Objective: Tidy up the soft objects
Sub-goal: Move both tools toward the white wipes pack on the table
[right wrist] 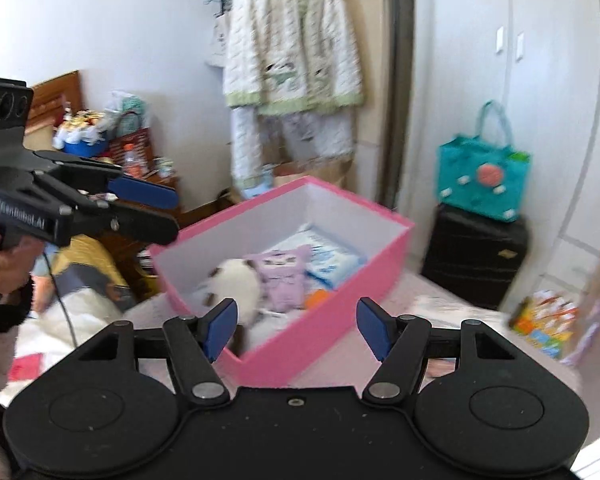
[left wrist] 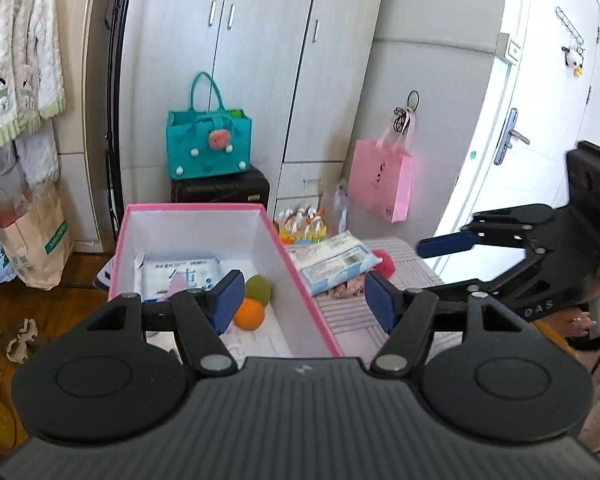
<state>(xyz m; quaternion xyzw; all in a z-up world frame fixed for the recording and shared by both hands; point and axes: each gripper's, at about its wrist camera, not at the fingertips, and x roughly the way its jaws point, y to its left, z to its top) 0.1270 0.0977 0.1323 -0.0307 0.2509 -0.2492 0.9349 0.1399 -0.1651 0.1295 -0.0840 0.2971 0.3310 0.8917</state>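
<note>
A pink box [left wrist: 300, 280] with white inner walls stands on the striped table mat [left wrist: 348, 312]. Inside lie an orange ball [left wrist: 250, 314], a green ball [left wrist: 259, 289] and a white tissue pack [left wrist: 180, 274]. The right wrist view shows the box [right wrist: 340, 308] holding a purple plush [right wrist: 280, 276], a white plush [right wrist: 232, 284] and the tissue pack [right wrist: 332, 260]. My left gripper [left wrist: 304, 300] is open and empty above the box's near right wall. My right gripper [right wrist: 298, 328] is open and empty just in front of the box. Another tissue pack [left wrist: 332, 260], a red fluffy item [left wrist: 384, 260] and a pinkish cloth [left wrist: 346, 290] lie on the mat beside the box.
A teal felt bag [left wrist: 208, 148] sits on a black suitcase [left wrist: 220, 190] behind the box. A pink paper bag [left wrist: 380, 180] hangs on the cabinet. Bottled drinks [left wrist: 302, 224] stand on the floor. A brown paper bag [left wrist: 32, 240] and hanging pajamas [right wrist: 292, 40] are at the left.
</note>
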